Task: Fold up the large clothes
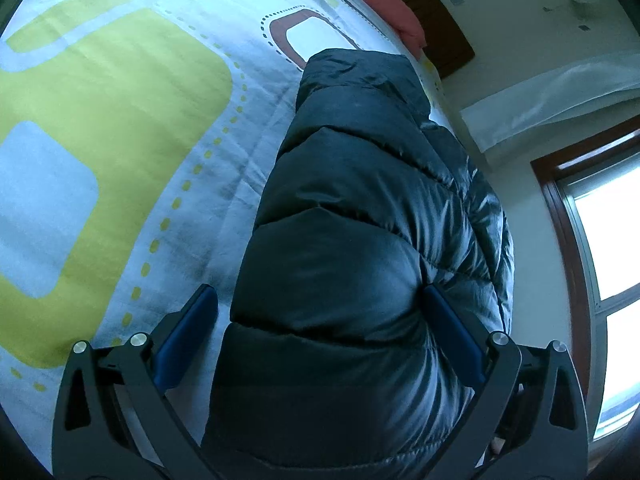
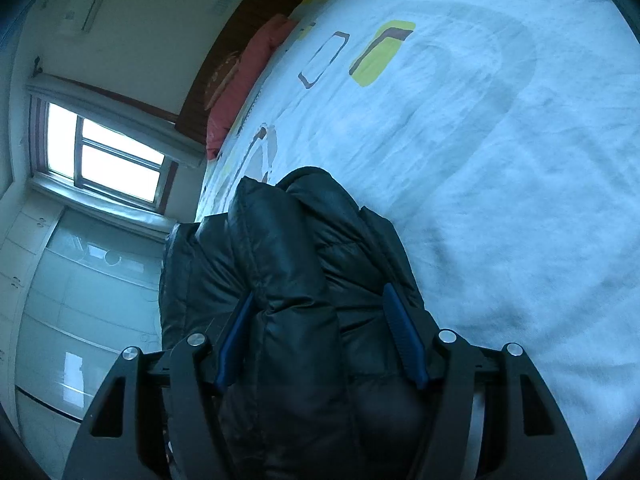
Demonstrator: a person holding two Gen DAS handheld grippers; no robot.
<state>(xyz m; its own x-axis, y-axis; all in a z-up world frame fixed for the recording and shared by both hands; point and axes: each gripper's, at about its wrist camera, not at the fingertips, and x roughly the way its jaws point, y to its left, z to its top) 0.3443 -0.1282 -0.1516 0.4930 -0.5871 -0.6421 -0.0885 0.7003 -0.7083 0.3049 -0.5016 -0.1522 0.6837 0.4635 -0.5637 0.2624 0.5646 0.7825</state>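
A dark puffy quilted jacket point(image 1: 360, 184) lies folded into a long bundle on the bed, running away from me. My left gripper point(image 1: 318, 292) straddles its near end with the jaws wide. Its right pad point(image 1: 444, 320) touches the jacket's side, while the left pad point(image 1: 192, 320) stands off it with sheet showing in the gap. In the right wrist view the same jacket point(image 2: 280, 240) bulges up between the fingers of my right gripper point(image 2: 319, 292). Both blue pads point(image 2: 400, 328) sink into its folds, so this gripper is shut on it.
The bed sheet point(image 1: 120, 120) is pale blue with yellow-green and brown squares and spreads wide in the right wrist view point(image 2: 500, 160). A pink pillow point(image 2: 248, 76) and a dark headboard point(image 1: 444, 20) lie at the far end. Beyond the bed's edge are a window point(image 2: 108, 156) and glossy wardrobe doors point(image 2: 80, 300).
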